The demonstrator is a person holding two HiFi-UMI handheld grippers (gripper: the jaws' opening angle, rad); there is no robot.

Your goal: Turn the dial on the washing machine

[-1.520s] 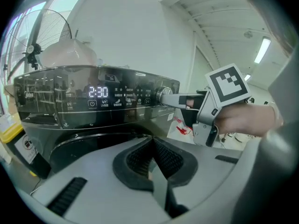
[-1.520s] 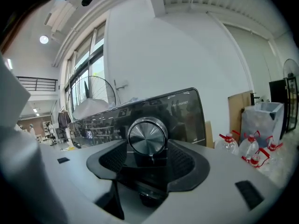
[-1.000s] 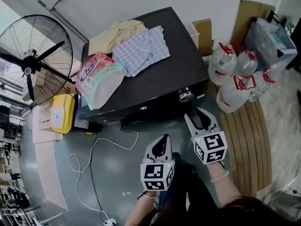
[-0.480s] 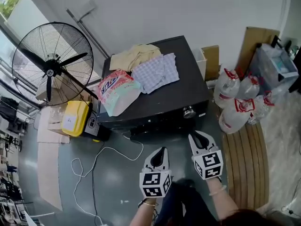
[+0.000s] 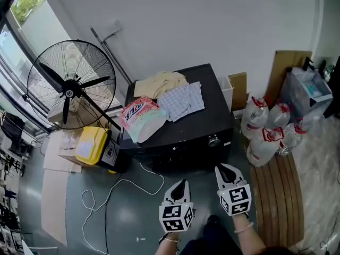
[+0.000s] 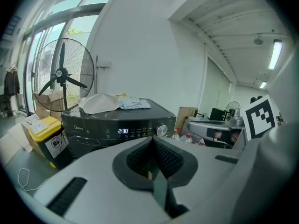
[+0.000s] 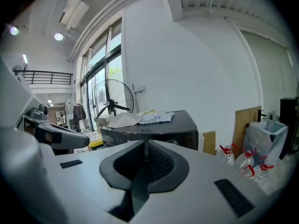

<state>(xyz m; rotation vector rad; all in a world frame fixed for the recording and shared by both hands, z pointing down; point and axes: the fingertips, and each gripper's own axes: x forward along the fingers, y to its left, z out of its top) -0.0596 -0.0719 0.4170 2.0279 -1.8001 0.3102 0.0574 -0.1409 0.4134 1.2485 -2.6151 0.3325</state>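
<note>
Plainly, you held both tongs clear of the washing machine (image 5: 183,134), out in front of it over the grey floor (image 5: 127,211). Your left gripper (image 5: 180,184) had its jaws pressed together with nothing between them. Your right gripper (image 5: 221,168) had just been closing its jaws; they stood all but together, and nothing lay between them either.

The dial (image 5: 213,140) sat on the machine's dark front panel, near its right corner. It was the nearest part of the machine to your right gripper's tip but apart from it, and nothing touched it. In the left gripper view, a lit display (image 6: 123,131) reading 2:30 showed left of the dial on the same panel.

On the machine's black lid lay a pink and white bag (image 5: 140,117), a checked cloth (image 5: 184,101) just beside it and a cream cloth (image 5: 160,83) behind both.

To the left of the machine stood a large black fan (image 5: 70,87), and a yellow bin (image 5: 90,144) sat between the fan's foot and the machine. A white cable (image 5: 123,186) trailed across the floor from under the machine. On the right, several clear water bottles (image 5: 264,130) with red handles were grouped near the machine's side, with cardboard (image 5: 285,68) leaning on the wall behind them.
</note>
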